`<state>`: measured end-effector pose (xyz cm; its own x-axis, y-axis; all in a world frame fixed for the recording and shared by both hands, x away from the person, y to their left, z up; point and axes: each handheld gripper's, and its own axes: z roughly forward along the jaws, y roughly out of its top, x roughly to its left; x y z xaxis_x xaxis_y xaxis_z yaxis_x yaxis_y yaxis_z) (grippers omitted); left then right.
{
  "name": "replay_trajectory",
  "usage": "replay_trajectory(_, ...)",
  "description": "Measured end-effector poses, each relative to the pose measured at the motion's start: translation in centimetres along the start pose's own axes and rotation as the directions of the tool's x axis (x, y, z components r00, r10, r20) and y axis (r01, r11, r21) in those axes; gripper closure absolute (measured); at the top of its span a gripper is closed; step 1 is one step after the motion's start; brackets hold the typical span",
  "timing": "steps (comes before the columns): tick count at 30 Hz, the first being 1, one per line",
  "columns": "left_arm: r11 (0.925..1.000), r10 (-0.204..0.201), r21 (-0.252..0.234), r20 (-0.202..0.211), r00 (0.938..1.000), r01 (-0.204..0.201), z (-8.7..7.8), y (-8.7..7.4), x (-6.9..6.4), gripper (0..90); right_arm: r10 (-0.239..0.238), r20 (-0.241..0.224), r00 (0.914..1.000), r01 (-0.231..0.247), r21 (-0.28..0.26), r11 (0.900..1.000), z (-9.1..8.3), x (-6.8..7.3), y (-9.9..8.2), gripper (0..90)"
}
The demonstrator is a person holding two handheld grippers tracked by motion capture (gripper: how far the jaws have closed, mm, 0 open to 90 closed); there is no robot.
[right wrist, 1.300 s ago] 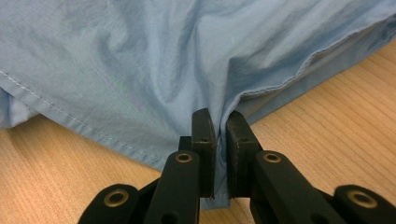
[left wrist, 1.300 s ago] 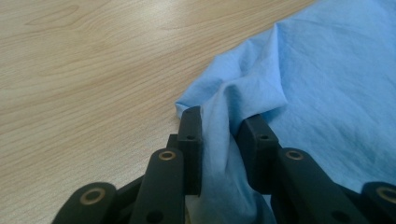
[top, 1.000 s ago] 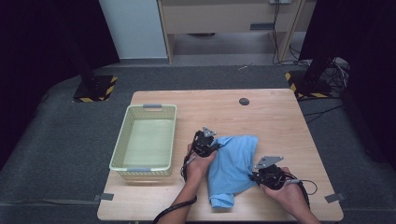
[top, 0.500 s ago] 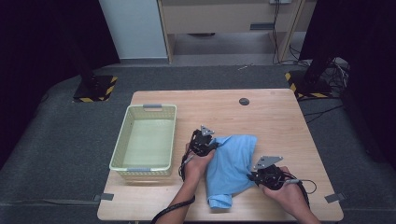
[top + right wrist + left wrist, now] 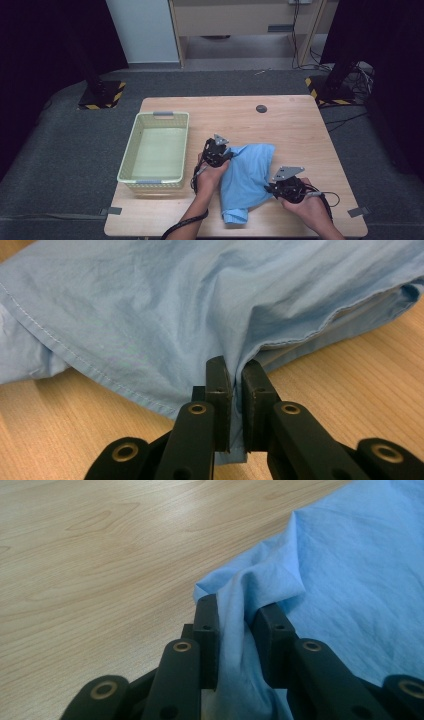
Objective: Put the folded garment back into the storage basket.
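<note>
A light blue cloth garment [image 5: 247,175] lies folded on the wooden table [image 5: 290,125], right of centre. My left gripper [image 5: 223,156] sits at the cloth's upper left corner, shut on a bunched fold of the blue cloth [image 5: 350,580]; the left gripper [image 5: 239,615] has fabric pinched between its pads. My right gripper [image 5: 272,188] rests at the cloth's right edge, shut on the hem. In the right gripper view the gripper [image 5: 237,367] clamps a thin layer of the cloth [image 5: 175,305], which drapes over the table.
A pale yellow-green plastic basket [image 5: 130,160] stands empty on the table's left side. A small dark round cap [image 5: 261,108] lies near the far edge. Bare wood stretches behind and right of the cloth. Black stands flank the table on the floor.
</note>
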<state>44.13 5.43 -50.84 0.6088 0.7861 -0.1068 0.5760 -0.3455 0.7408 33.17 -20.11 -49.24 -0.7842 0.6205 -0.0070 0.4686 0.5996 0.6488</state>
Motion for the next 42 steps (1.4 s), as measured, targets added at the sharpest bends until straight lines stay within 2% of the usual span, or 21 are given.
replay_trajectory(19,0.9998,0.014,-0.017,-0.009,0.9999,-0.014,-1.2,1.1,-0.2,74.5,-0.021,0.0,0.9998,0.021,-0.022,0.9995,-1.1,0.1,1.0,84.4)
replay_trajectory(42,0.9976,0.044,-0.053,-0.025,0.9987,-0.045,-3.8,3.3,-1.0,75.5,-0.057,0.011,0.9983,0.057,-0.049,0.9972,-3.2,0.6,2.8,84.4)
